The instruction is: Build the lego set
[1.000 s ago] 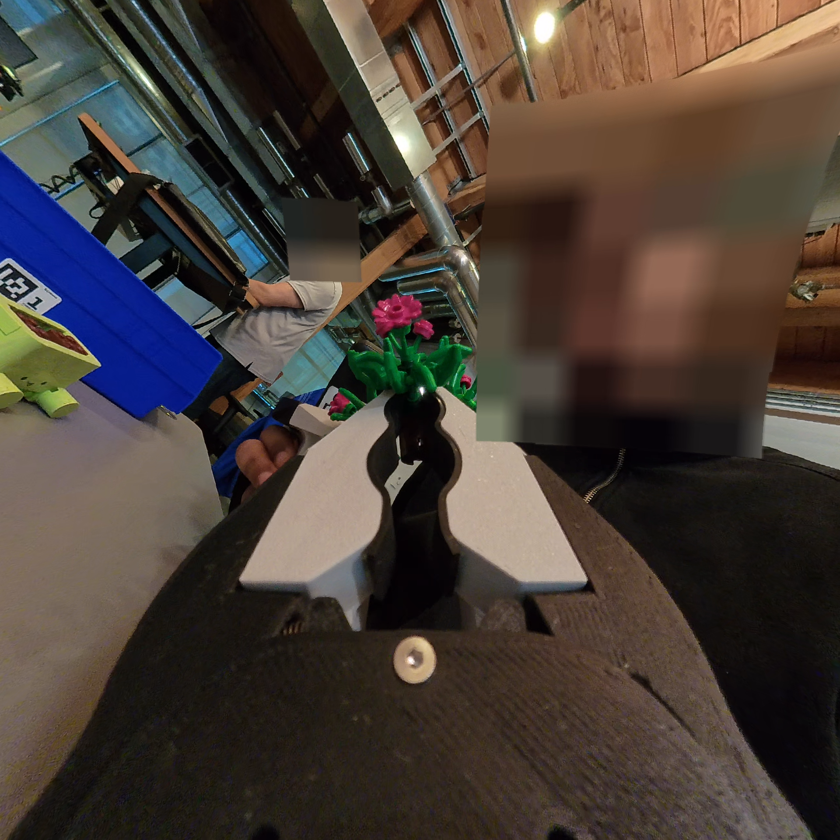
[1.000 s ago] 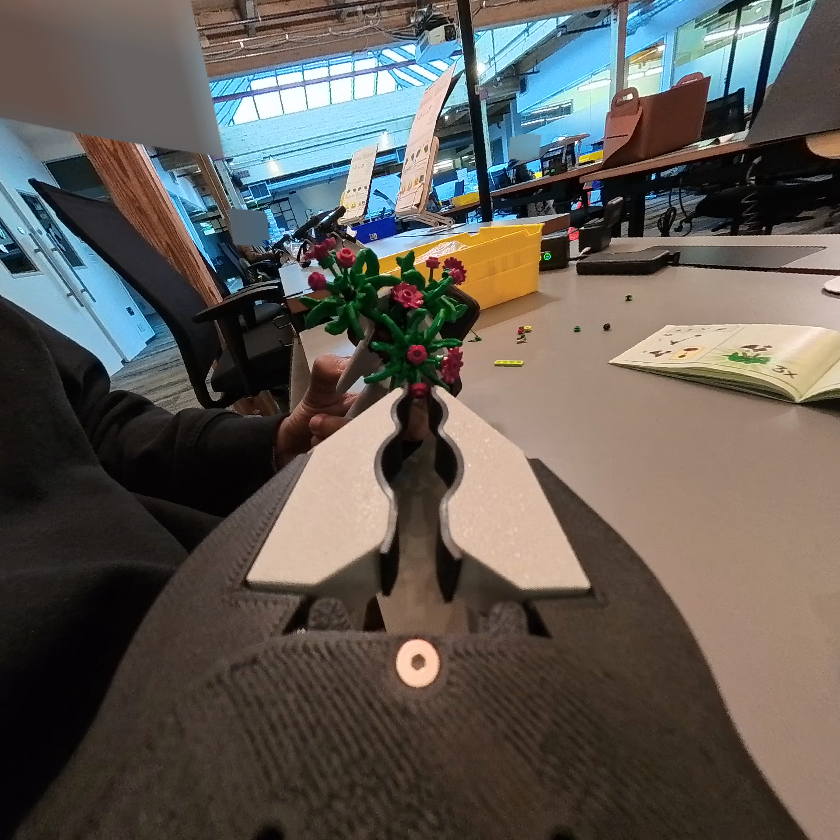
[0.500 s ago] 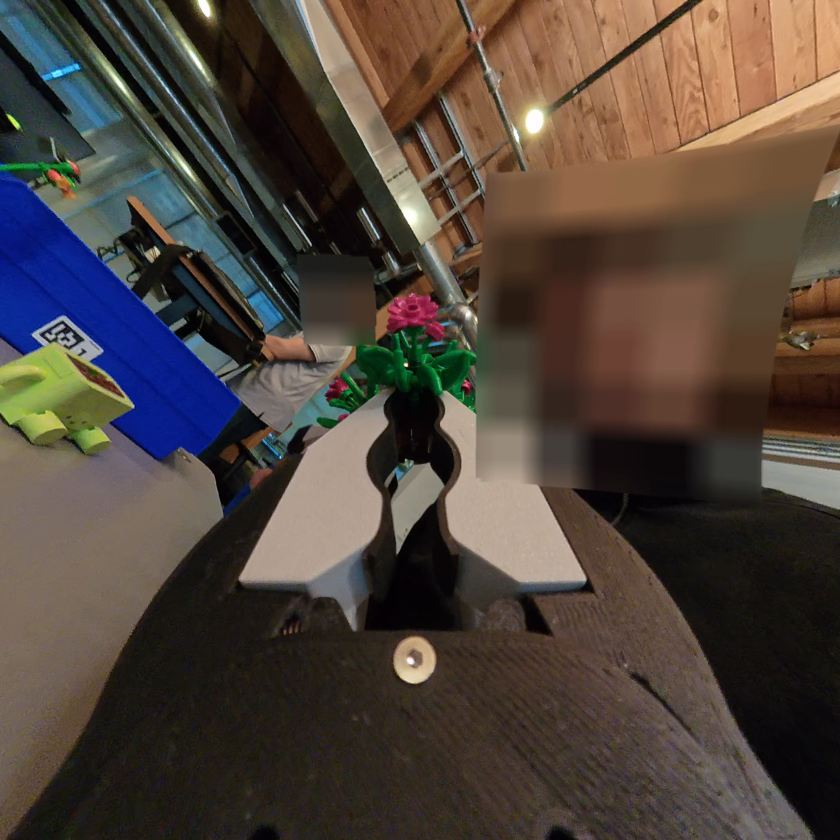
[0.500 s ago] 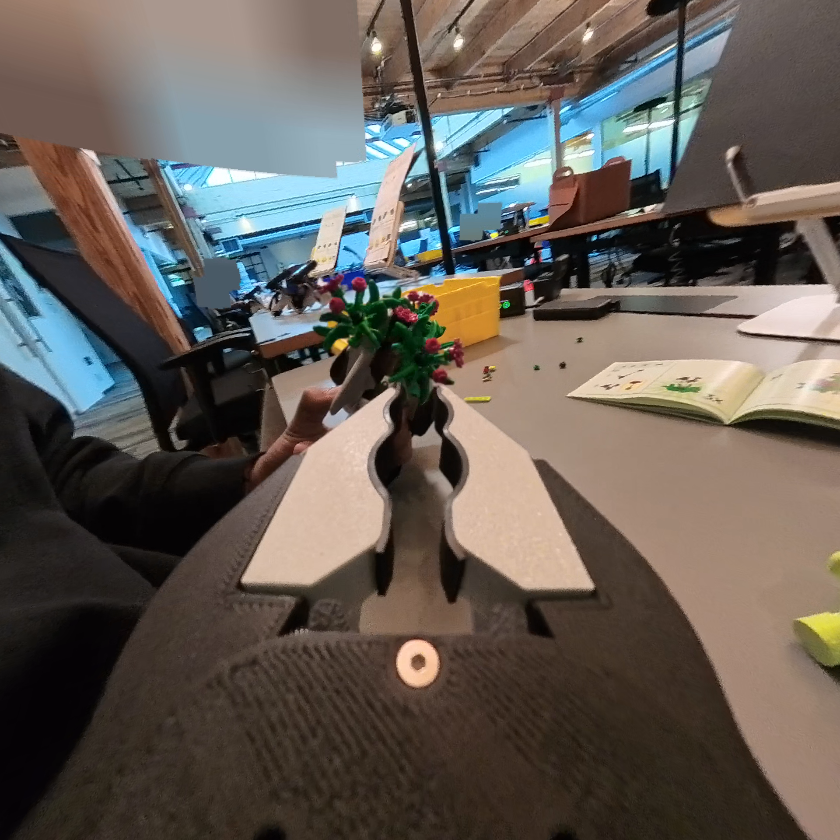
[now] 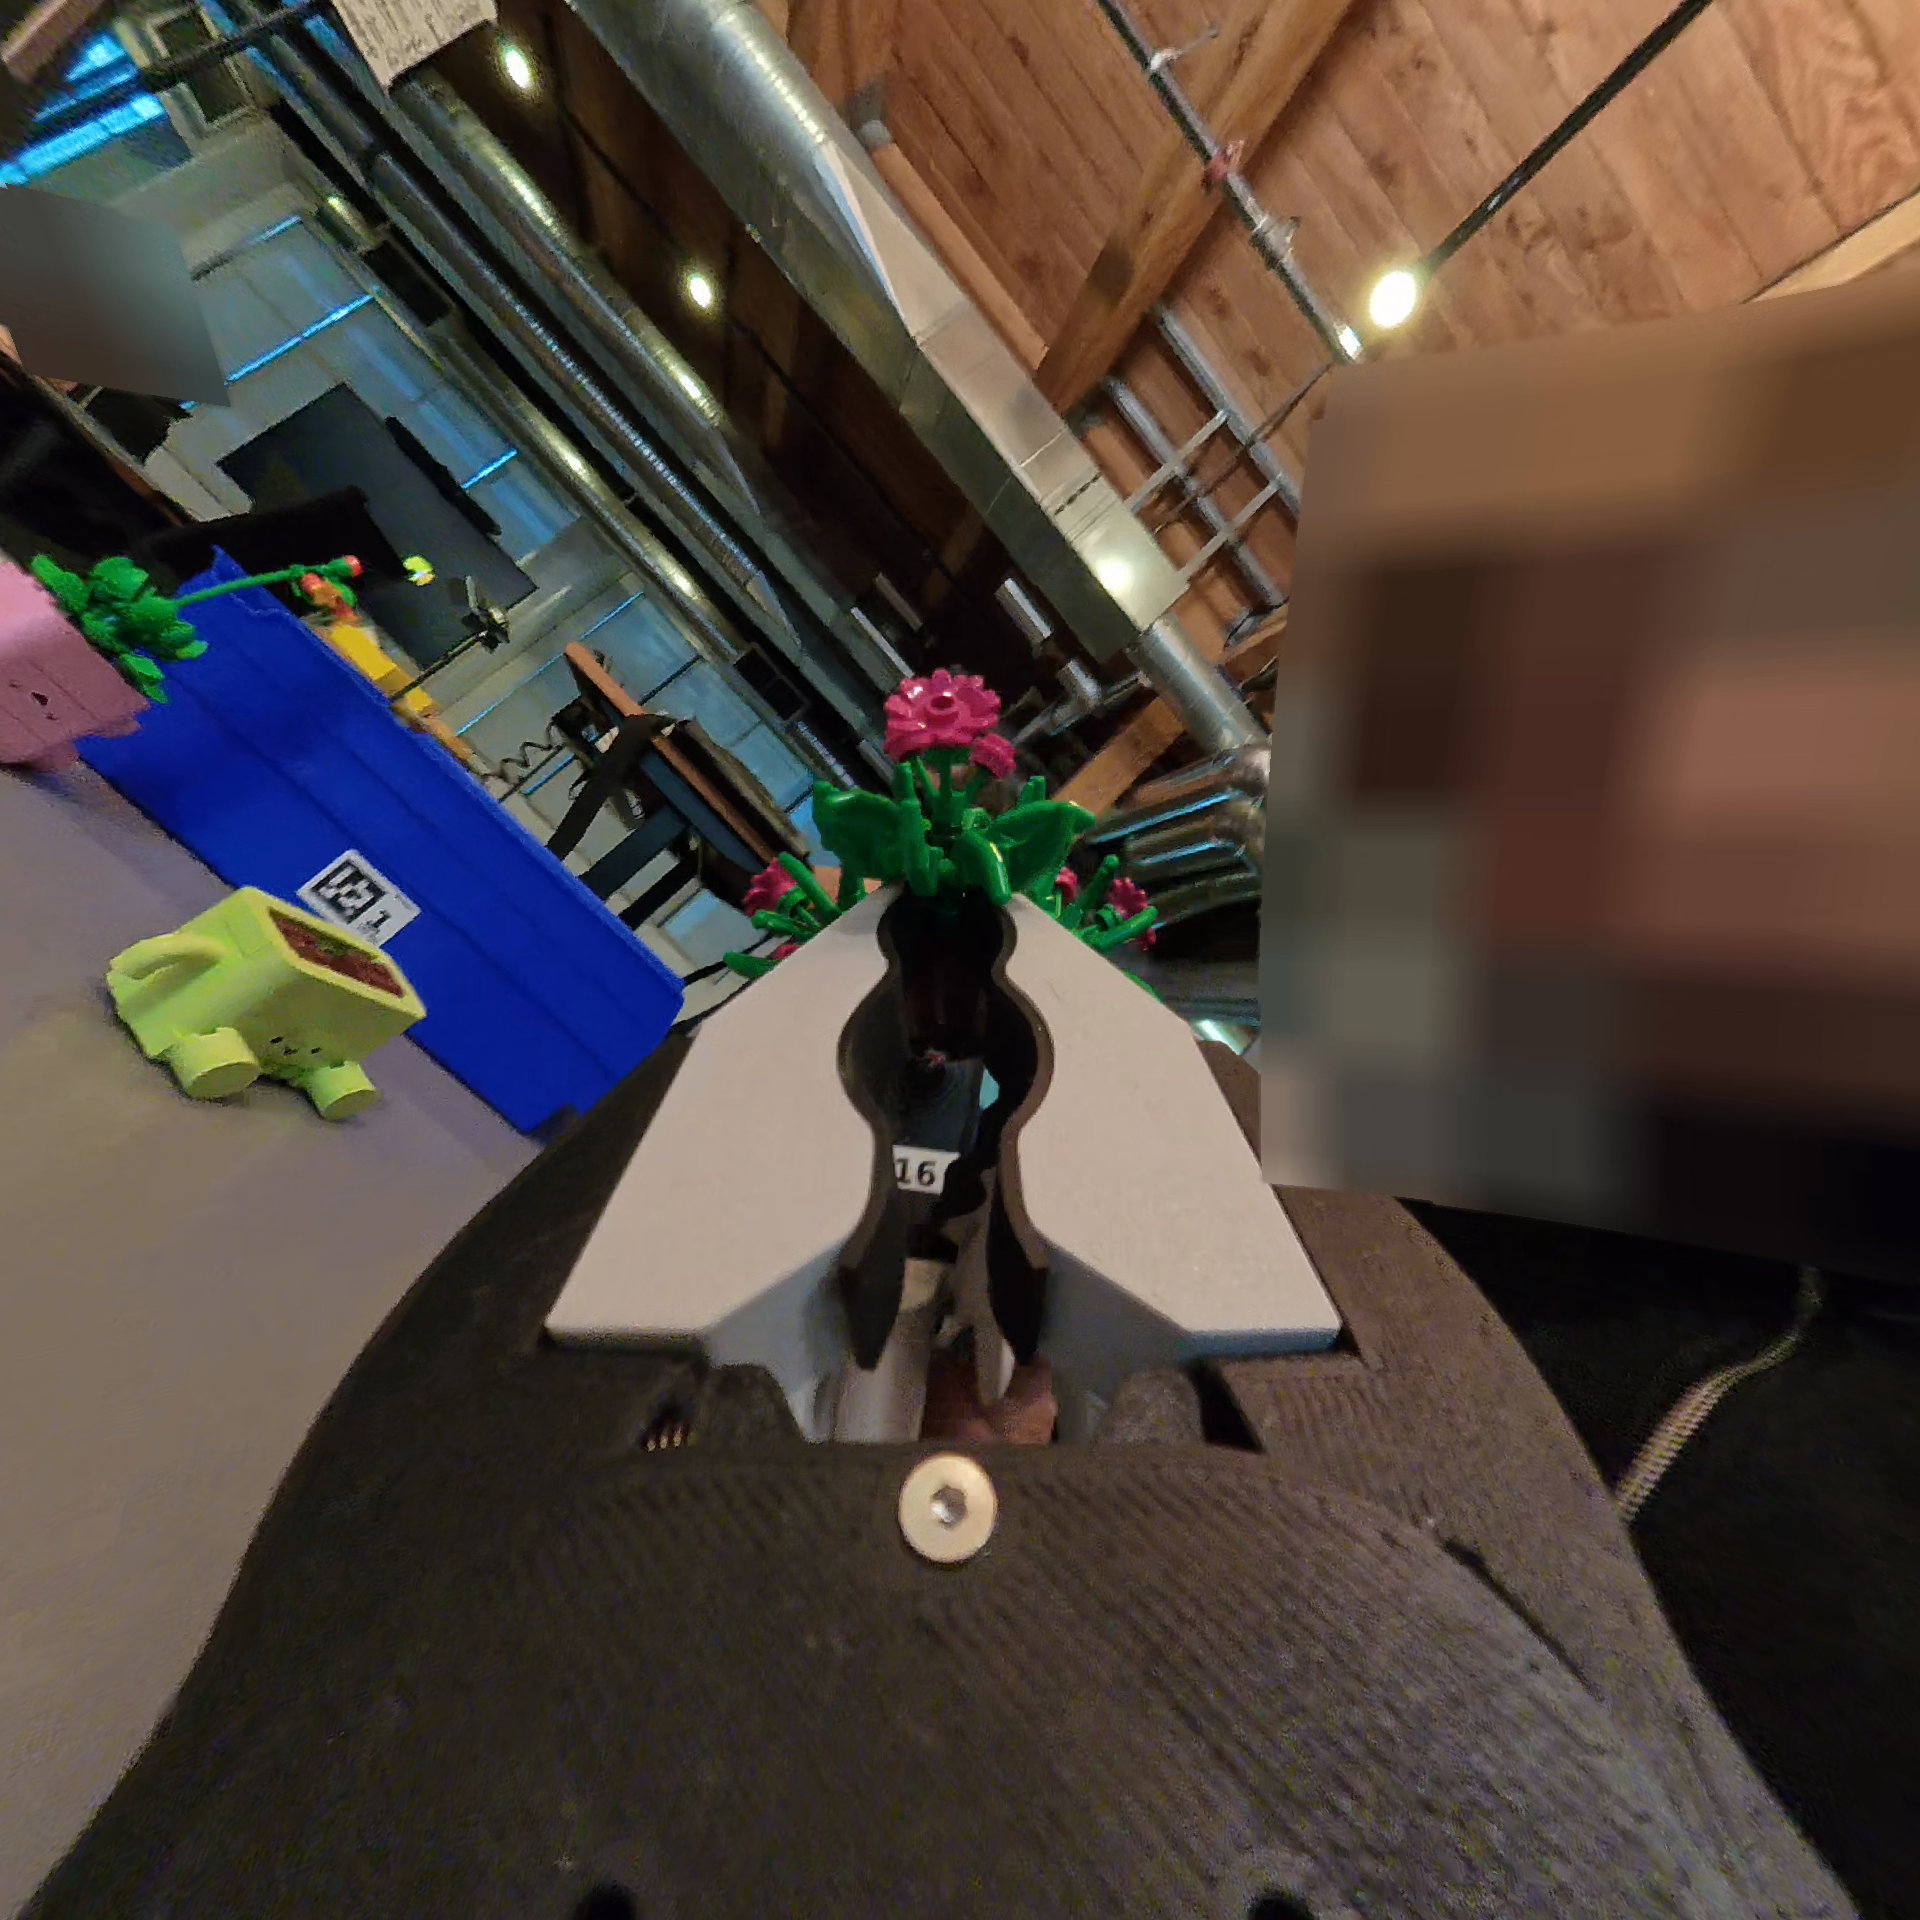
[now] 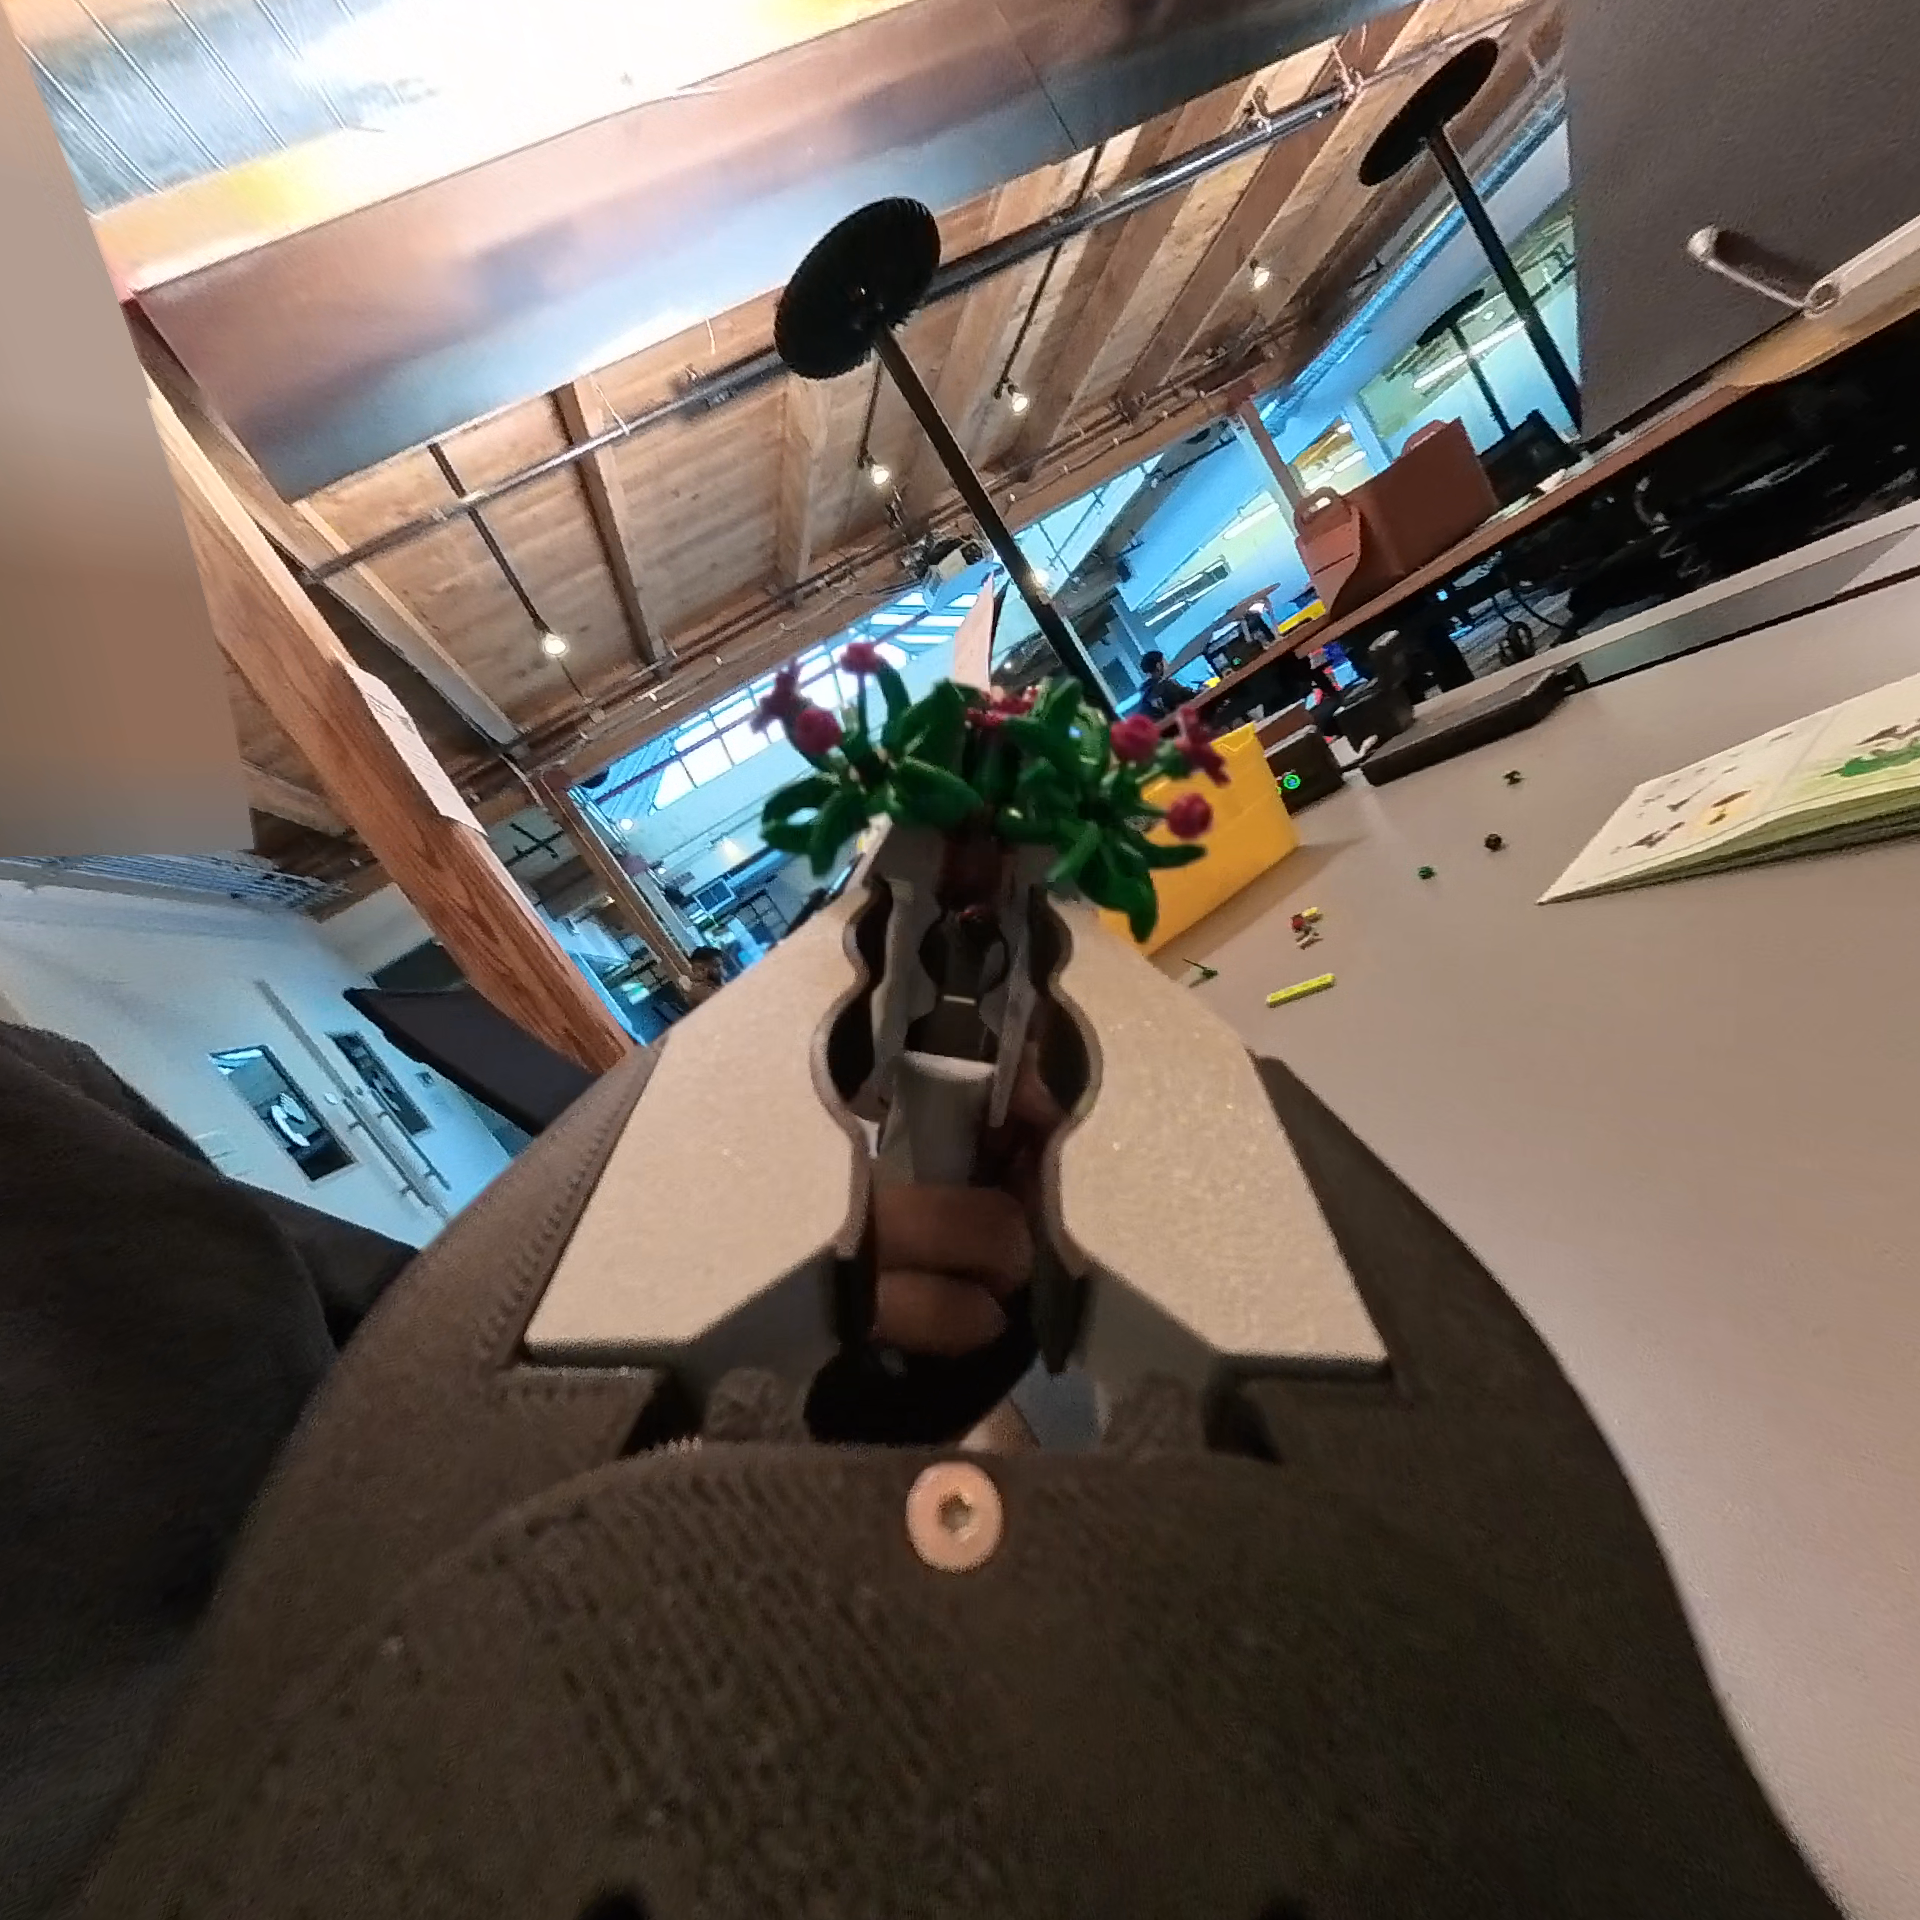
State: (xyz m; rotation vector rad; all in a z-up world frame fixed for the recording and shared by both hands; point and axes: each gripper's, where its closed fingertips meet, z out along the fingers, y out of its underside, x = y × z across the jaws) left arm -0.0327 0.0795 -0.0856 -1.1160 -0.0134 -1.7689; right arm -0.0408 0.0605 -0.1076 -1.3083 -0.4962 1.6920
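Left wrist view: flower bunch point(image 5: 940, 821) pinched at the jaws' tips; right jaws likewise grip it.

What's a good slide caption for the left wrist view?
Left gripper shut on a lego flower sprig, held up above the grey table; lime-green lego build and blue bin sit behind.

Each gripper, left point(image 5: 943, 914) and right point(image 6: 961, 873), has 2 pale grey wedge-shaped fingers point(image 5: 727, 1164) with wavy black inner edges, a textured black housing and 1 silver hex screw point(image 5: 947, 1507). Black sleeve point(image 6: 125, 1268).
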